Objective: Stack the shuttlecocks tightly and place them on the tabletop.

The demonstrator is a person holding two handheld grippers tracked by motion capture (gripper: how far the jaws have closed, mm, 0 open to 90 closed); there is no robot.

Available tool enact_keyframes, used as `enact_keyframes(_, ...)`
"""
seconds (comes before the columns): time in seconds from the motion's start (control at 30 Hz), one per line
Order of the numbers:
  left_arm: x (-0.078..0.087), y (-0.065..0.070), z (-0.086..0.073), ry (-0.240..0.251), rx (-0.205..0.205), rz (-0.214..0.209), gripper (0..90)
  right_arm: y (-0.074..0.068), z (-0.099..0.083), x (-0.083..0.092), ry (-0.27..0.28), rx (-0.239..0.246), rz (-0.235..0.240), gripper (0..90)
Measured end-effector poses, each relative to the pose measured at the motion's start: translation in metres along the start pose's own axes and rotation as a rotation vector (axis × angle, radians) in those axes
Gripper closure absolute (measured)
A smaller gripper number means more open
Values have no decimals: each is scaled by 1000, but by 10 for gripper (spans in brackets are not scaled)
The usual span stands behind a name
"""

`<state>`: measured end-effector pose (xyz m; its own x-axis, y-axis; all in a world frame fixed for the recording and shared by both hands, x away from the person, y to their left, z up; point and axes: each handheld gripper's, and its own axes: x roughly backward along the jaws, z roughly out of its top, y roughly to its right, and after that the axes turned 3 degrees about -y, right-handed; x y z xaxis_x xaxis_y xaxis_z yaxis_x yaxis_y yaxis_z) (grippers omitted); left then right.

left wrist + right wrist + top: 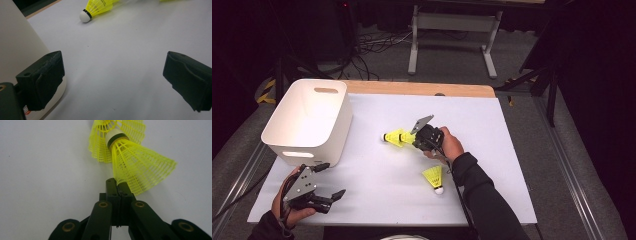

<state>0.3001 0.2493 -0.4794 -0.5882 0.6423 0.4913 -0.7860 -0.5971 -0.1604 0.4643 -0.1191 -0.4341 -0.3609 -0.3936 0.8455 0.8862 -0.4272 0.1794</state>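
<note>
We see the white table (377, 200) brightly and evenly lit against a dark room, with soft shadows. Our left gripper view blurs the near black pads (47, 80); the yellow shuttlecock (140, 167) stays sharp.

No text, label, brand, number or sign can be read on anything here.

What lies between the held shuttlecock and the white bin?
One thing: a second shuttlecock lies right ahead of the held shuttlecock, its skirt against the cork tip. Past it, bare table reaches the white bin.
</note>
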Motion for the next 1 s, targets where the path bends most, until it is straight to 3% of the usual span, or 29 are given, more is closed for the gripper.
enact_keyframes(1.0, 1, 1, 1, 7, -6, -19, 45, -12, 20, -10, 0, 44, 21, 887)
